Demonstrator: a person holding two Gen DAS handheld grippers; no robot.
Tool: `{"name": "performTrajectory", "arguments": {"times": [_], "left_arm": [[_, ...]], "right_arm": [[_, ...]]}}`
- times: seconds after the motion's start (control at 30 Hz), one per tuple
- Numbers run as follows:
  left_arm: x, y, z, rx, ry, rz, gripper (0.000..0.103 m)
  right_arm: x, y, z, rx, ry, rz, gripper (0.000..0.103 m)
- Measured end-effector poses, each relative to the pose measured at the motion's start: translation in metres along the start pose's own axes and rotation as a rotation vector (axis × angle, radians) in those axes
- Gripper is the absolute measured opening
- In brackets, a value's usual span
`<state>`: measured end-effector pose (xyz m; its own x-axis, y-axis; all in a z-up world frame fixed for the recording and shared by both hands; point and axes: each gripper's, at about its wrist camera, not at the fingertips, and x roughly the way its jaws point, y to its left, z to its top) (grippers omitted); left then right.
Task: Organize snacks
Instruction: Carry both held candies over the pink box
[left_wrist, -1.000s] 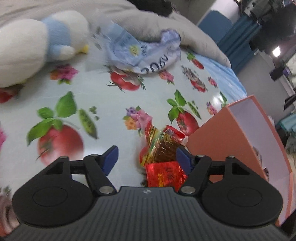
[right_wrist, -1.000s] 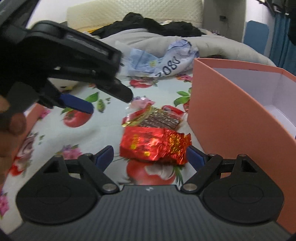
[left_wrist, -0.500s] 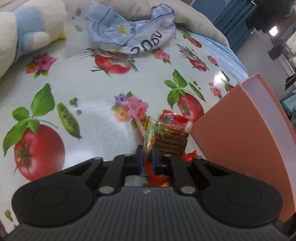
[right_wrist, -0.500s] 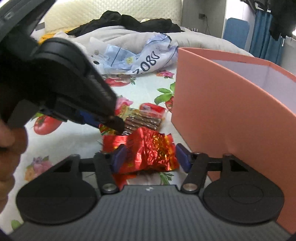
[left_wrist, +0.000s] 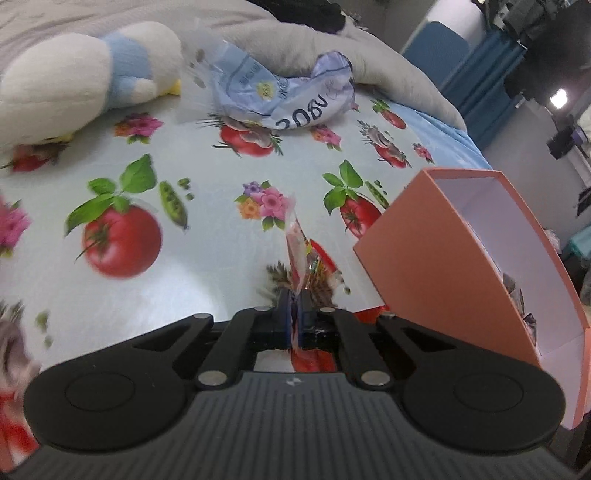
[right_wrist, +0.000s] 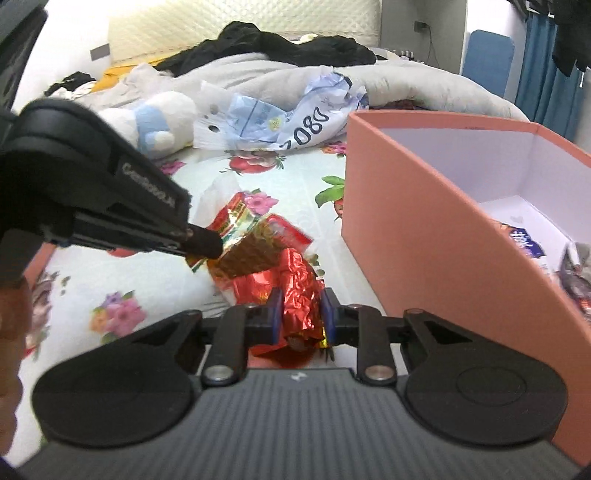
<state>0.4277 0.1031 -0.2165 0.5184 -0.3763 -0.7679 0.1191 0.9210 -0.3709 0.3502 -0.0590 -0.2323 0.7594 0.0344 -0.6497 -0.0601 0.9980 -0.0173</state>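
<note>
My left gripper (left_wrist: 294, 299) is shut on the edge of a clear-and-gold snack pack (left_wrist: 300, 254) and holds it up off the cloth; the right wrist view shows it (right_wrist: 251, 240) hanging from the left gripper (right_wrist: 203, 242). My right gripper (right_wrist: 301, 308) is shut on a crumpled red foil snack pack (right_wrist: 295, 284). The orange box (right_wrist: 424, 206) with a white inside stands just to the right and holds several packs (right_wrist: 524, 240). It shows in the left wrist view (left_wrist: 436, 251) too.
The floral, tomato-print cloth (left_wrist: 147, 184) covers the bed. A crumpled blue-and-white plastic bag (left_wrist: 280, 96) and a white-and-blue plush toy (left_wrist: 85, 74) lie at the far side, with a grey quilt (right_wrist: 258, 74) behind.
Both grippers have closed: the left on the clear-and-gold pack, which it has lifted, the right on the red foil pack. The view has pulled back from the cloth.
</note>
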Motion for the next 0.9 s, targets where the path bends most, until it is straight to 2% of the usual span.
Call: {"name": "performTrajectory", "arguments": {"times": [0.27, 0.4, 0.63, 0.9], "left_arm": [[-0.064, -0.032, -0.042, -0.060, -0.067, 0.060, 0.003], [-0.094, -0.048, -0.068, -0.083, -0.103, 0.056, 0.003], [-0.144, -0.081, -0.111, -0.125, -0.155, 0.083, 0.003], [-0.195, -0.132, -0.138, -0.064, -0.212, 0.091, 0.003]], "right_arm": [[-0.055, -0.016, -0.004, -0.007, 0.019, 0.089, 0.026], [-0.086, -0.029, -0.009, 0.004, 0.019, 0.142, 0.026], [-0.144, -0.056, -0.022, 0.009, -0.002, 0.171, 0.026], [-0.209, -0.083, -0.024, 0.030, -0.072, 0.199, 0.026]]}}
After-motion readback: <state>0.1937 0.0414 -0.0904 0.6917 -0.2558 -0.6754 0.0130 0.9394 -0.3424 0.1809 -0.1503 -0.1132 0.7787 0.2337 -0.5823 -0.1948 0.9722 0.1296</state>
